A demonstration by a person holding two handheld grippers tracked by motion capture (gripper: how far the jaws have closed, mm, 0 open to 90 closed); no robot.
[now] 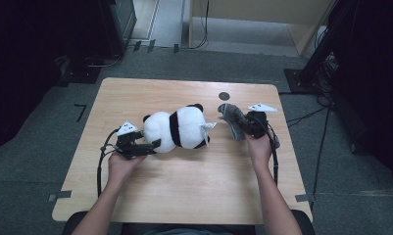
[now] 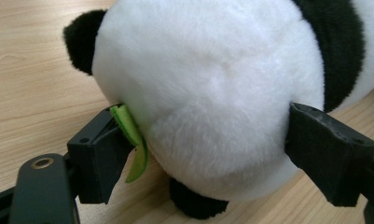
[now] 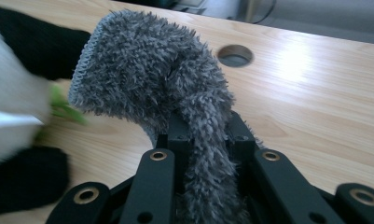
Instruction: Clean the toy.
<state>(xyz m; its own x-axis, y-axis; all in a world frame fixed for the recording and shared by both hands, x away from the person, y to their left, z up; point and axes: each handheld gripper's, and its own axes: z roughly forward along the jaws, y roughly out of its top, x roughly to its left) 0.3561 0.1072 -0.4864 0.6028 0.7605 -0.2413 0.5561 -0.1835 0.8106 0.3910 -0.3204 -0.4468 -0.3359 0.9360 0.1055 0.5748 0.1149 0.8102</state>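
Clamped in the right hand-held gripper [image 3: 201,140], the grey fuzzy sock [image 3: 161,79] may slip loose, while the left hand-held gripper [image 2: 198,144] squeezing the plush panda [image 1: 177,128] on the tabletop [image 1: 184,186] could lose its hold.

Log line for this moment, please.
left gripper: clamped on panda plush | right gripper: shut on grey fuzzy cloth | table: wooden
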